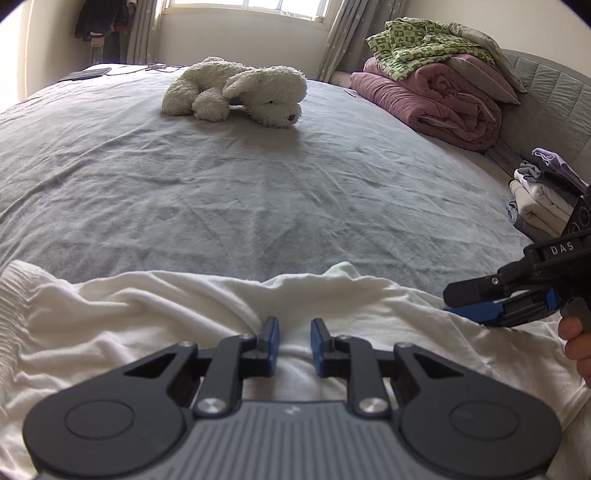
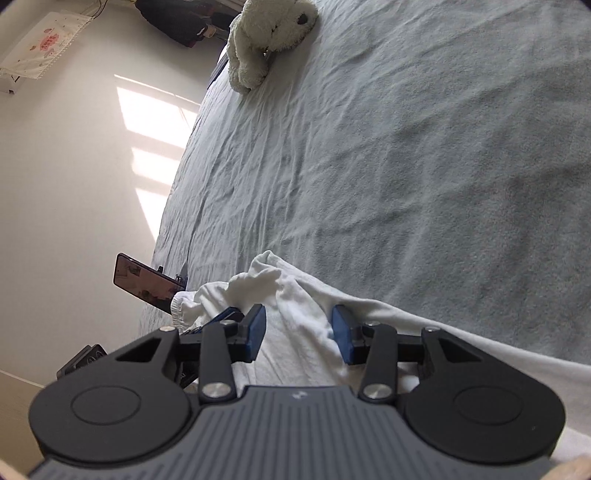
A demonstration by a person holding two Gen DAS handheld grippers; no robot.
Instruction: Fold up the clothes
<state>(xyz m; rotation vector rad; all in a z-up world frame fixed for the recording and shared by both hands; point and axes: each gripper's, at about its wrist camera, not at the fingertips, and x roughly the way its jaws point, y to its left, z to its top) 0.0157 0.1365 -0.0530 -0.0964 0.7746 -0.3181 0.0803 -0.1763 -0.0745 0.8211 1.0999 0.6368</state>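
We see left gripper (image 1: 294, 341) low centre of left wrist view, jaws narrowly apart, blue pads (image 1: 274, 345) not pressing cloth. Right gripper (image 2: 298, 334) low centre of right wrist view, jaws wider apart. In left view it enters from right edge, person's hand (image 1: 578, 349) behind it.

I see the left wrist view looking low across the bed (image 1: 258, 177) from its near edge toward the window wall, close above the white garment (image 1: 184, 314). My right wrist view is rolled, facing along the bed's left edge toward the side wall. Both views share the garment, the grey sheet and the plush dog (image 2: 266, 33).
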